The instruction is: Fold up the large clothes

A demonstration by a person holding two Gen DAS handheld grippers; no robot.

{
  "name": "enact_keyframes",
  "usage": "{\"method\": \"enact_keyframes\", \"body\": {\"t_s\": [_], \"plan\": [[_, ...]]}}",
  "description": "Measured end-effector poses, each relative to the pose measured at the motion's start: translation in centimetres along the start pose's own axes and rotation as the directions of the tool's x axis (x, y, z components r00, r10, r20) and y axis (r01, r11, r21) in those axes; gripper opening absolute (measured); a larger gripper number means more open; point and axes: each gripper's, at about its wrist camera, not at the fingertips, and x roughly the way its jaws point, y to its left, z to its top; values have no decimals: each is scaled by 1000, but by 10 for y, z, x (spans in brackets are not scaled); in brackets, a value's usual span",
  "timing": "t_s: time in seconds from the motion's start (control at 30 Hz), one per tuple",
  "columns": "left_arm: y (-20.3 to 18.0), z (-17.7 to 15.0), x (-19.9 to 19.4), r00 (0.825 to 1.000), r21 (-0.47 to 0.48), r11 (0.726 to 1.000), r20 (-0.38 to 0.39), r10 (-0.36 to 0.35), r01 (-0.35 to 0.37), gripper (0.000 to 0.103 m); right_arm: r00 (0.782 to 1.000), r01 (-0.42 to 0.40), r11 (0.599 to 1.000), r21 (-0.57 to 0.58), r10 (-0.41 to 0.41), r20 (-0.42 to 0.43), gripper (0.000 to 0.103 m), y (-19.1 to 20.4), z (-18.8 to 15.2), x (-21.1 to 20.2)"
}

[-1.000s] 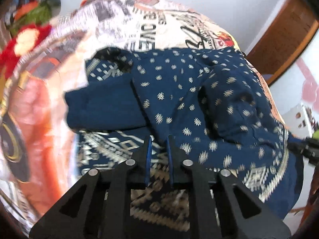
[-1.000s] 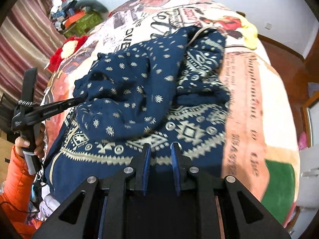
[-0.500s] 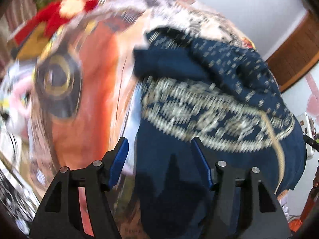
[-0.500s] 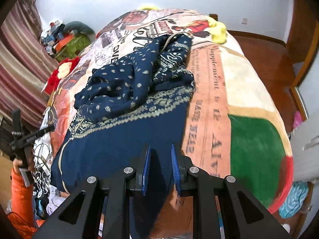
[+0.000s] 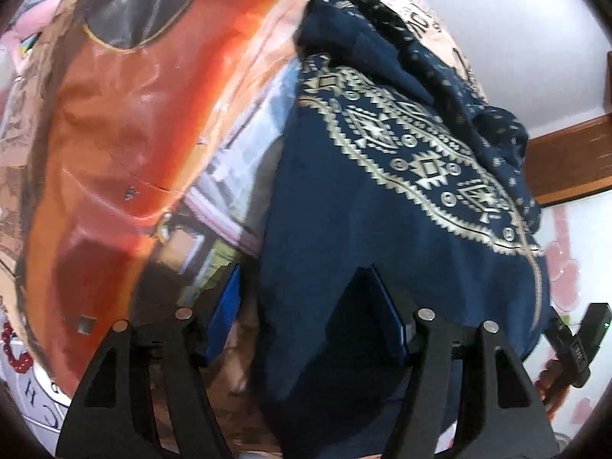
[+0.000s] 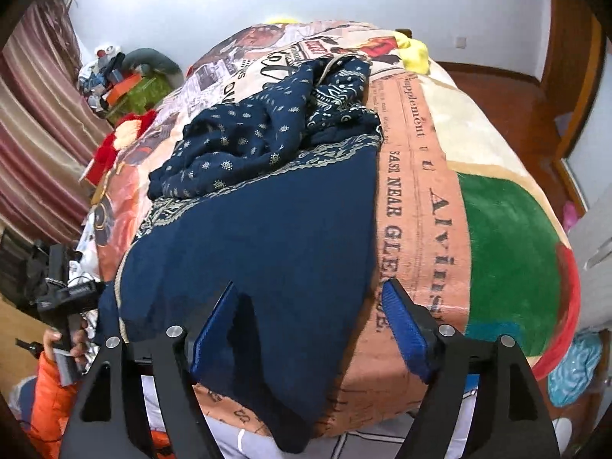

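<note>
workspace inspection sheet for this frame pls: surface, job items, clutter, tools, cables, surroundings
Surface: bed under a printed blanket.
Job's things: navy patterned garment, near end flat and hanging over the bed edge, far end bunched.
Clutter: red plush toy, yellow item, pile by the curtain.
Grippers: left tool open over the hem; right tool jaws opening, cloth edge between them.
Cables: nothing seen.
Surroundings: striped curtain, wooden door, white wall.

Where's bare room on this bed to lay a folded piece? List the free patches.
Free: the printed blanket right of the navy garment, across the green patch to the bed's edge. Also the orange stretch left of the garment. Crowded: the bunched dotted cloth toward the headboard end, and the clutter pile by the curtain.
</note>
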Motion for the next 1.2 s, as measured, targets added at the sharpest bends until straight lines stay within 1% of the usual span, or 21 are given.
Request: {"method": "enact_keyframes", "body": {"t_s": [0.07, 0.1, 0.13, 0.17, 0.2, 0.27, 0.3, 0.37, 0.47, 0.57, 0.73, 0.77, 0.87, 0.9, 0.93, 1.0, 1.03, 1.07, 1.1, 1.13, 1.2], "plan": [[-10, -2, -1, 1000, 43, 999, -3, -20, 20, 61, 998, -66, 998, 23, 66, 1, 77, 2, 0, 2], [-18, -3, -3, 1000, 72, 997, 3, -16, 16, 59, 996, -88, 995, 35, 88, 14, 76, 3, 1, 2], [-26, -3, -4, 1000, 103, 995, 10, -11, 9, 54, 994, -108, 994, 33, 107, 20, 70, 5, 1, 2], [-33, -3, -6, 1000, 130, 991, 15, -9, 7, 47, 992, -126, 992, 26, 125, 26, 61, 8, 2, 2], [-40, -4, -7, 1000, 155, 988, 20, -12, 9, 44, 989, -144, 989, 23, 143, 32, 56, 9, 2, 3], [-55, -3, -12, 999, 203, 979, 33, -23, 16, 30, 985, -169, 985, 27, 168, 34, 37, 10, 5, 6], [-61, -2, -15, 999, 223, 975, 45, -23, 12, 26, 982, -187, 982, 32, 186, 35, 32, 10, 7, 8], [-75, 2, -22, 997, 261, 965, 76, -19, -2, 12, 976, -214, 976, 44, 213, 35, 17, 9, 12, 11], [-94, 18, -36, 990, 287, 958, 135, -38, -2, 11, 966, -253, 967, 32, 250, 66, 10, 11, 21, 12], [-108, 41, -56, 976, 300, 954, 203, -77, 13, 10, 956, -262, 965, -12, 262, 129, 9, 16, 38, 6], [-120, 83, -86, 936, 285, 957, 323, -141, 46, 10, 945, -223, 973, -53, 229, 234, 9, 16, 77, -5], [-120, 95, -86, 926, 270, 963, 356, -124, 25, 10, 943, -217, 975, -49, 223, 245, 9, 14, 84, -5], [-113, 118, -76, 910, 216, 971, 415, 1, -100, 10, 946, -185, 983, -21, 184, 267, 9, 0, 107, 5], [-107, 126, -65, 909, 190, 972, 414, 49, -138, 10, 951, -164, 986, -9, 160, 265, 9, -4, 112, 12], [-103, 132, -55, 912, 175, 973, 403, 72, -154, 10, 955, -151, 988, 8, 144, 260, 9, -9, 117, 18], [-90, 141, -27, 936, 148, 976, 339, 100, -158, 10, 966, -131, 990, 48, 117, 233, 9, -19, 125, 36], [-82, 143, -9, 945, 135, 975, 300, 128, -175, 10, 970, -125, 990, 63, 109, 216, 9, -23, 127, 44], [-79, 142, 3, 949, 135, 972, 279, 146, -190, 11, 975, -118, 990, 78, 101, 198, 9, -27, 128, 52], [-75, 141, 14, 952, 141, 969, 259, 163, -204, 12, 978, -115, 989, 92, 97, 183, 9, -30, 129, 58], [-73, 139, 23, 953, 145, 965, 246, 179, -219, 16, 980, -122, 987, 103, 103, 170, 9, -33, 129, 62], [-70, 136, 31, 947, 161, 955, 249, 204, -248, 19, 982, -146, 981, 126, 128, 139, 10, -40, 130, 68]]}}
